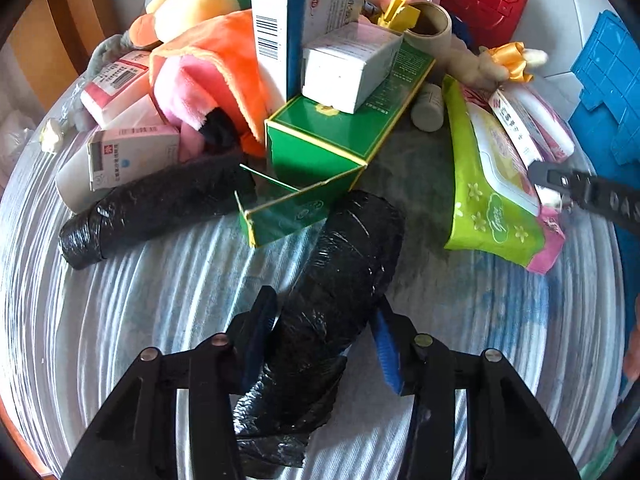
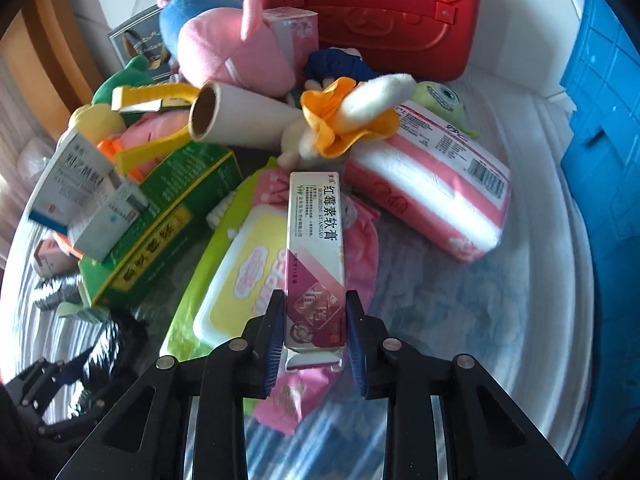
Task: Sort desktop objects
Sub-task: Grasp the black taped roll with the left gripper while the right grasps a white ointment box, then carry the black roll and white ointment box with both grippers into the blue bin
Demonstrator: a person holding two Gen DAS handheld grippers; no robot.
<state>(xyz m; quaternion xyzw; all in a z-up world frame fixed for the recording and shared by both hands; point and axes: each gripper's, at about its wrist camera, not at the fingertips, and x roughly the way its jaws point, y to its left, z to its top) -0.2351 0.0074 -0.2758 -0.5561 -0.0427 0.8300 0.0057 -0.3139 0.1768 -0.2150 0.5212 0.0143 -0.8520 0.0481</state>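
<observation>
Seen from the left wrist, the left tool (image 1: 326, 336) points steeply down at a black plastic-wrapped roll (image 1: 332, 280) lying on the tabletop (image 1: 120, 300), which is covered with a pale striped cloth. The roll sits between the two blue-padded fingers (image 1: 256, 332); the left pad lies against its side, while whether the right pad presses it cannot be told. A second black roll (image 1: 152, 208) lies further off to the left. Behind them a green box (image 1: 320, 148) with an open flap carries a small white box (image 1: 348, 68), and a taller white and blue box (image 1: 292, 20) stands beside it. Plush toys (image 1: 200, 64) are heaped to the left, and a green wipes pack (image 1: 492, 184) lies to the right. The tip of the right tool (image 1: 560, 188) shows at the right edge over that pack, and a blue crate (image 1: 608, 92) stands beyond it.

Seen from the right wrist, the right tool (image 2: 316, 336) is clenched on the near end of a long pink and white ointment box (image 2: 316, 248), a pad on each long side. The box lies on top of the green wipes pack (image 2: 236, 272). Just beyond it sit a plush toy with an orange bow (image 2: 348, 116), a cardboard tube (image 2: 240, 116) and a pink tissue pack (image 2: 432, 192). A red case (image 2: 372, 12) stands at the back, the blue crate (image 2: 600, 120) at the right.
</observation>
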